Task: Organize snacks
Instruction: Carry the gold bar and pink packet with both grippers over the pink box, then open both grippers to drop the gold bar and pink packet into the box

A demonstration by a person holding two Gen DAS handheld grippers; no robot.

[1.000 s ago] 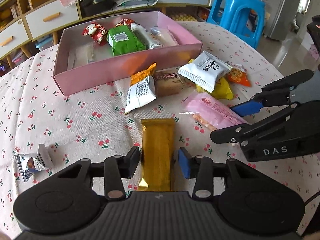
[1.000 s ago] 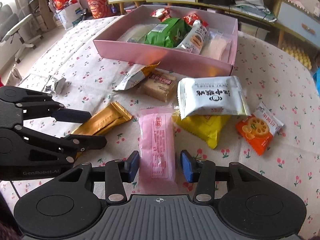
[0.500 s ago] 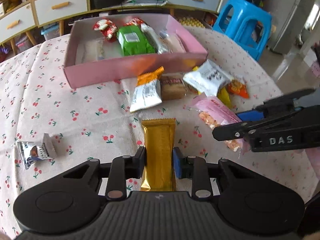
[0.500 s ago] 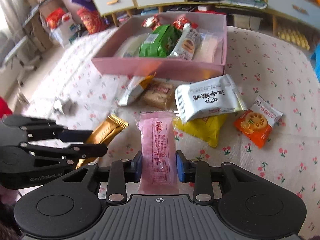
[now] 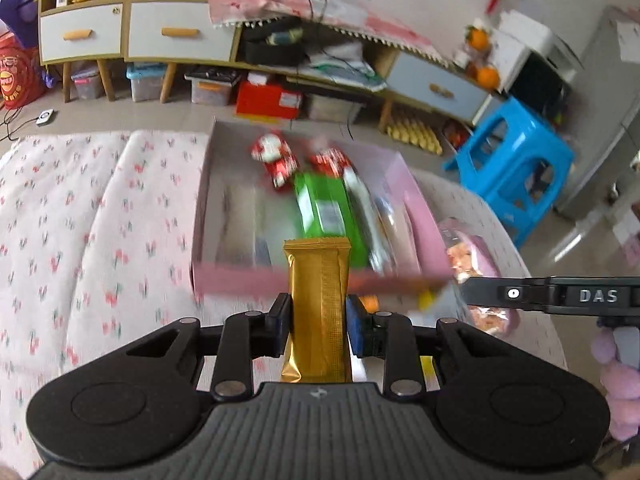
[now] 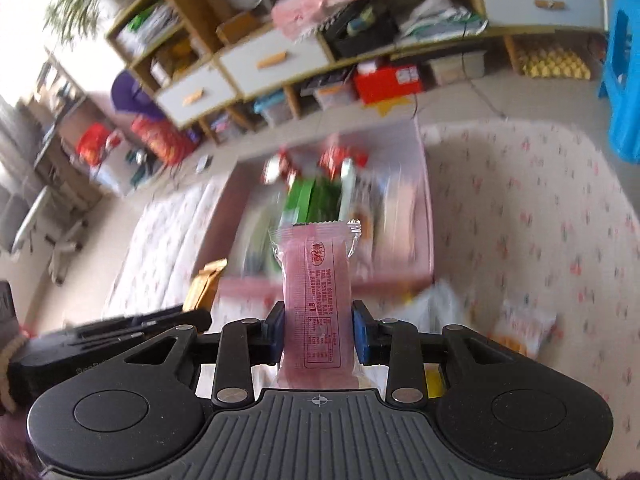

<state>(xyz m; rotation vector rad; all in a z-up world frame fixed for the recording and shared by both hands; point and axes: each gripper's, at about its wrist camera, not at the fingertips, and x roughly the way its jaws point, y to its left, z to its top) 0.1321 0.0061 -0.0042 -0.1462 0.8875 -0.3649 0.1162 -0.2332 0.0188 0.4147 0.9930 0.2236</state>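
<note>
Gold snack bar: long foil-wrapped bar, clamped across its middle by the left claw, raised clear of the table and pointing at the pink box. Judged light and fairly stiff, with slick foil; a mid-length hold across the narrow sides suits it

Pink snack packet: translucent film wrapper with red print, pinched at mid-length by the right claw, likewise lifted and aimed at the box. Judged light, soft and crushable; a gentle squeeze on the filled body, not the crimped end, seems best

Pink box: shallow, open, already holding a green packet, red-wrapped sweets and pale packs

Table: cherry-print cloth; further packets, blurred, lie before the box

Beyond: blue stool, drawer units
</note>
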